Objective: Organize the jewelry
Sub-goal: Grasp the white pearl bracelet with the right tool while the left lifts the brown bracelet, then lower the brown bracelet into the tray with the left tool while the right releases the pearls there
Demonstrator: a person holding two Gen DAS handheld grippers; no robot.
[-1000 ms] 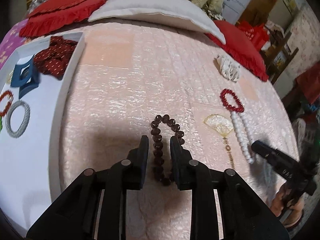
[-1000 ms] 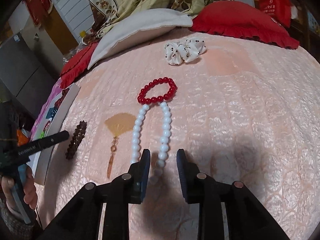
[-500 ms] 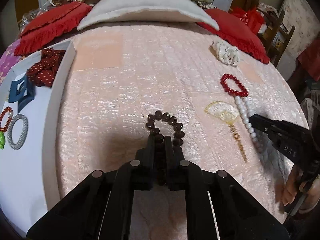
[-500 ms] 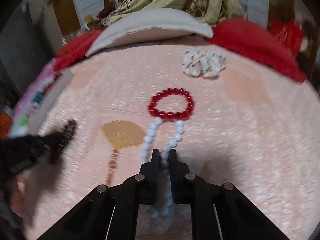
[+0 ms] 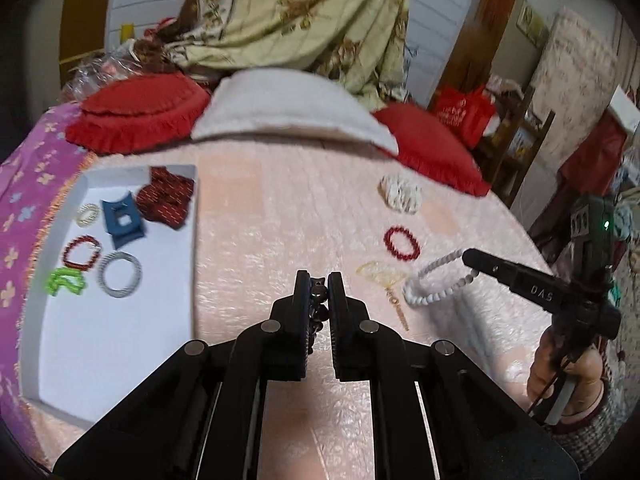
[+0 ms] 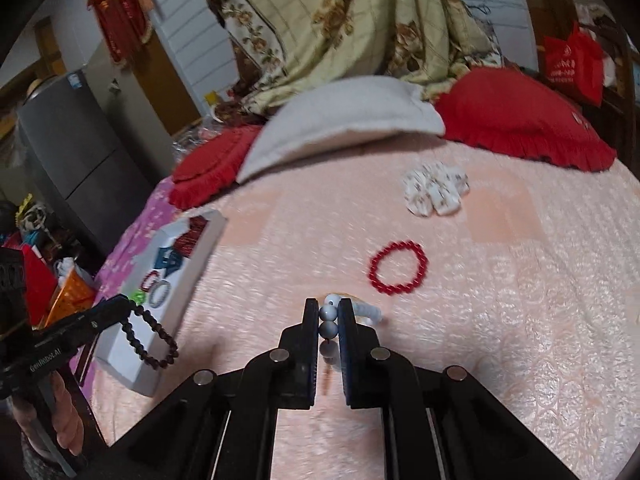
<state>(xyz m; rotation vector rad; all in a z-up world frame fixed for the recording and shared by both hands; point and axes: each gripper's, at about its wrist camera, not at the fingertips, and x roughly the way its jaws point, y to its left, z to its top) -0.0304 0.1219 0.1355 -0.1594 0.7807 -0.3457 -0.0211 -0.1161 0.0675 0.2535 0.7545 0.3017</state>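
The left gripper [image 5: 319, 294] has its fingers pinched on a dark bead bracelet [image 6: 150, 336], lifted off the bed [image 5: 280, 216] beside the white tray [image 5: 100, 340] at the bed's left edge. The right gripper [image 6: 329, 322] clamps a white bead string [image 5: 434, 280], hanging above the bed. Farther up lie a red bracelet [image 6: 398, 267] and a white scrunchie [image 6: 434, 192].

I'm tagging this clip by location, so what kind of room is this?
Most likely a home bedroom: the jewelry lies on a pink quilted bedspread, with a white pillow and red cushions at its head and a floral blanket heaped behind.
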